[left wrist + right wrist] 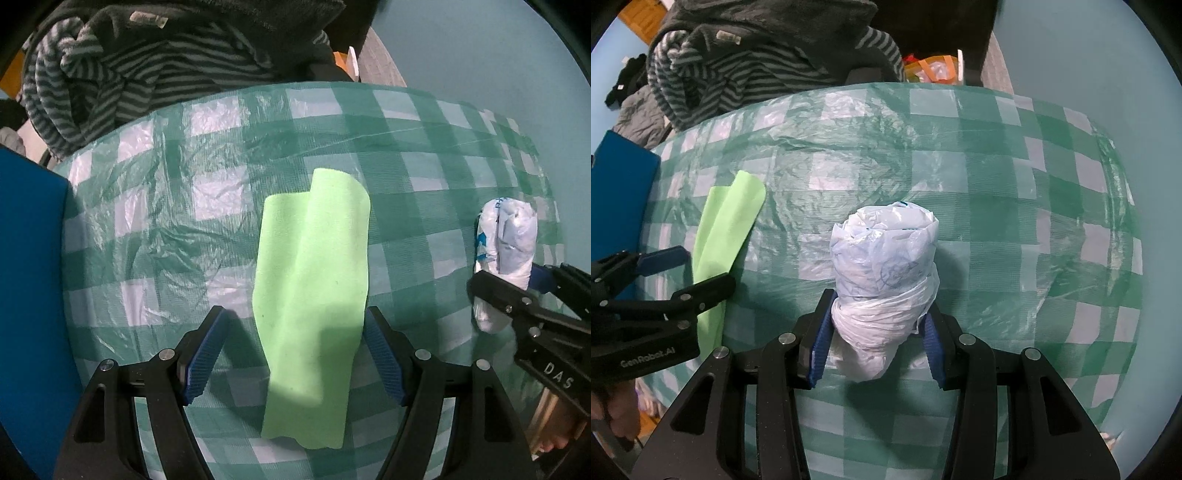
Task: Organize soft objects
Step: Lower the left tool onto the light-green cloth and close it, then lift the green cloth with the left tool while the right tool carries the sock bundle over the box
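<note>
A light-green cloth [314,280] lies folded lengthwise on the green-and-white checked table cover [166,229]. My left gripper [295,314] points down over it and is open; the cloth lies between its blue pads [205,354], and the left pad stands clear of it. A rolled white plastic bag [882,273] with blue print is clamped at its lower end in my right gripper [881,306]. In the left wrist view the bag [509,236] and right gripper [517,299] are at the right edge. In the right wrist view the cloth [727,225] and left gripper [683,269] are at the left.
A grey striped garment [122,74] is heaped beyond the table's far edge. A blue flat object [29,266] borders the table on the left. An orange bag [931,70] stands behind the table. A hand [617,410] holds the left gripper's handle.
</note>
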`<state>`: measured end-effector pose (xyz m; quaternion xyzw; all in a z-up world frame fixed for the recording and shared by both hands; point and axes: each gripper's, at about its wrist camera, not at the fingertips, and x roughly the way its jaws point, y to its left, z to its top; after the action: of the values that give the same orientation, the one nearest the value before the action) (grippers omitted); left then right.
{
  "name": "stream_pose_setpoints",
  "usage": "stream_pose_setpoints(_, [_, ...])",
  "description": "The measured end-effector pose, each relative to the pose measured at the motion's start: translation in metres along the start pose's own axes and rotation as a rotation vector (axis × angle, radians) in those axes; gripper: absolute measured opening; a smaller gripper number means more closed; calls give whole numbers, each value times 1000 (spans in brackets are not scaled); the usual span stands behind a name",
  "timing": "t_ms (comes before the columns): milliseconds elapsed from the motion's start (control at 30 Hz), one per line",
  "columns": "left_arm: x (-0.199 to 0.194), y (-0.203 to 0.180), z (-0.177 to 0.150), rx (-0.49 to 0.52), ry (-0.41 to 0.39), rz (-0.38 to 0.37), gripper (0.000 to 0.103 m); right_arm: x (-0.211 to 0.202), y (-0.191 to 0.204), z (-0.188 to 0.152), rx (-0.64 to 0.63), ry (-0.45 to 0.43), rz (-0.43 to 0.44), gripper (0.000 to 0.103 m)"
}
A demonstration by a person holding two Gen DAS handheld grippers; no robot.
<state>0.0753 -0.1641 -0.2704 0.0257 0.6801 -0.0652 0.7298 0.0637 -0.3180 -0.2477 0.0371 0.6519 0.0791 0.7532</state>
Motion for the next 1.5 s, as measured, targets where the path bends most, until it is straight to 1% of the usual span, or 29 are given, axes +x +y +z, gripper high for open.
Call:
stream_pose_setpoints(133, [0, 1, 2, -1, -8, 18, 76, -2, -5, 4, 25, -18, 16, 45])
stream_pose_setpoints(200, [0, 1, 2, -6, -16, 25, 76, -4, -6, 6, 34, -35, 24, 51])
stream_pose_setpoints(267, [0, 2, 2, -9, -22, 29, 76, -6, -7, 9, 40, -56, 18, 60])
stream_pose_setpoints(433, [0, 3, 1, -1, -33, 37, 76, -9, -10, 17, 59, -81, 19, 71])
stream_pose_setpoints(500, [-1, 4, 0, 1, -39, 38, 74, -9, -9, 20, 58, -87, 9, 72])
stream_pose_setpoints(567, [-2, 6, -1, -3, -45, 38, 72, -5, -8, 21, 51, -73, -2, 72])
stream_pose_setpoints(667, [-5, 9, -1, -6, -55, 39, 63, 2, -8, 22, 47, -51, -10, 72])
stream_pose_setpoints(733, [-7, 12, -1, -8, -62, 40, 52, 5, -8, 20, 48, -47, -6, 72])
stream_pose_setpoints(767, [-8, 13, -1, -9, -63, 40, 49, 7, -8, 20, 45, -44, -9, 72])
stream_pose_setpoints(833, [-10, 14, -1, -9, -65, 40, 30, 8, -5, 18, 26, -51, -23, 72])
stream_pose_setpoints(900, [-12, 15, -1, -6, -61, 46, 20, 8, -2, 17, 4, -58, -46, 67])
stream_pose_setpoints(933, [-12, 15, -2, -4, -61, 50, 14, 8, -1, 17, -4, -63, -55, 60])
stream_pose_setpoints(967, [-13, 16, -3, -3, -60, 55, 12, 7, 0, 17, -10, -69, -63, 52])
stream_pose_setpoints(1033, [-13, 16, -4, -2, -58, 55, 9, 5, -1, 17, -17, -78, -59, 42])
stream_pose_setpoints(1067, [-14, 17, -5, 0, -59, 57, 9, 5, -3, 16, -12, -78, -44, 40])
stream_pose_setpoints(1300, [-25, 19, -13, 5, -81, 55, 7, -3, -1, 11, -40, -95, -42, 39])
stream_pose_setpoints(1500, [-50, 18, -15, 12, -128, 53, 7, -25, 7, 8, -75, -147, -30, 39])
